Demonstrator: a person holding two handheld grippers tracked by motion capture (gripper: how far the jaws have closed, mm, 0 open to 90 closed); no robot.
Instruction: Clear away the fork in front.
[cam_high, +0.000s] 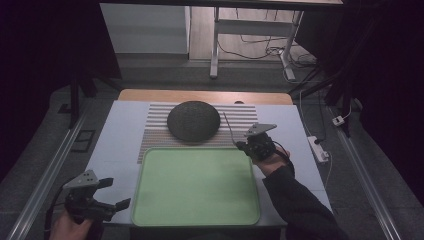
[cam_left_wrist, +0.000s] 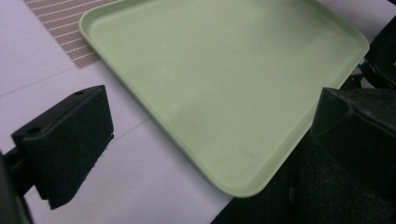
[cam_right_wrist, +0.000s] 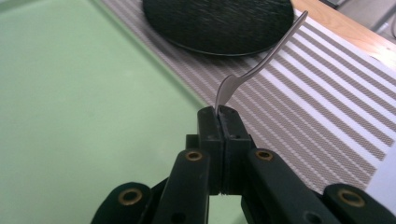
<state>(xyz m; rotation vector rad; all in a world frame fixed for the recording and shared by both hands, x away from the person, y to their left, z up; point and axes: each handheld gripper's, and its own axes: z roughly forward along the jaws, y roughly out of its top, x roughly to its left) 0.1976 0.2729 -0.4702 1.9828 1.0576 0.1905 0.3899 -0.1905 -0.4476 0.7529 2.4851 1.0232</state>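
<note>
A pale green tray (cam_high: 195, 186) lies empty at the near middle of the table. Behind it a dark round dish (cam_high: 193, 120) rests on a striped placemat (cam_high: 154, 127). At the tray's far right corner my right gripper (cam_high: 240, 144) is shut on the broad end of a thin metal utensil (cam_high: 229, 127). In the right gripper view the utensil (cam_right_wrist: 261, 63) rises from the closed gripper (cam_right_wrist: 219, 116), its handle slanting toward the dish (cam_right_wrist: 219, 21). My left gripper (cam_high: 119, 192) is open by the tray's near left corner, holding nothing; its view looks across the tray (cam_left_wrist: 224, 60).
The white table surface (cam_high: 117, 135) ends in a wooden strip (cam_high: 200, 96) at the back. A white power strip (cam_high: 318, 148) lies on the floor off the right edge. Metal rails run along both sides, and desk legs with cables stand beyond.
</note>
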